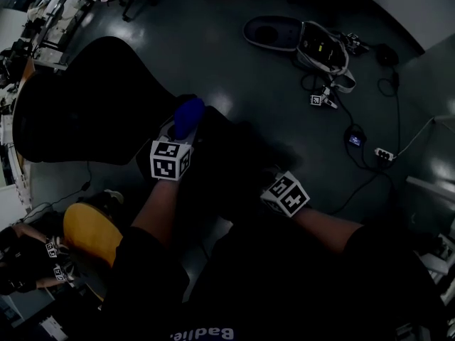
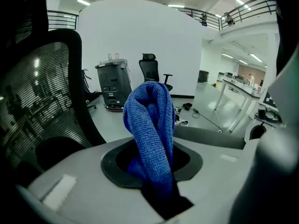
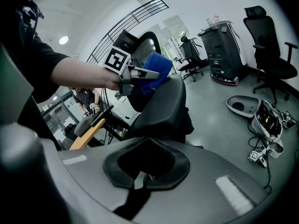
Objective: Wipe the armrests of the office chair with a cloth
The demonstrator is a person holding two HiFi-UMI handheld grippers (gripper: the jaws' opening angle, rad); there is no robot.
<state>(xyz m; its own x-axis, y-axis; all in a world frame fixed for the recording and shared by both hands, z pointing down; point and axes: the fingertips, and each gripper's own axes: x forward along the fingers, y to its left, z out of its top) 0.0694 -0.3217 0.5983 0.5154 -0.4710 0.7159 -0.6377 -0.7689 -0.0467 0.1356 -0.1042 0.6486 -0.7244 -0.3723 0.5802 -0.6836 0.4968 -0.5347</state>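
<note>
We stand in a large open office-lab hall, white walls [image 2: 140,31], railed mezzanine [image 2: 245,8], strip lights [image 2: 176,6], desks [image 2: 236,85], spare office chair [image 2: 152,71], equipment cart [image 2: 112,83], cables [image 1: 366,180] across polished grey floor [image 1: 234,62].

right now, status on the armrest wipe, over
Left gripper shut on blue cloth, right gripper empty. Cloth by the armrest far end, contact unclear. Nothing lying on the armrest.

Ahead and to the right of the right hand-held gripper [image 3: 140,174], a grey oval shell [image 3: 245,105] and an open bag [image 3: 268,120] lie on the dark floor [image 3: 219,97], with black cables [image 1: 366,181] and a power strip [image 1: 384,153] nearby. Far ahead of the left hand-held gripper [image 2: 159,192] stand a grey cabinet [image 2: 113,84] and a second black chair [image 2: 154,71]; behind it to the left, a yellow board [image 1: 91,231] sits beside another person [image 1: 28,258]
</note>
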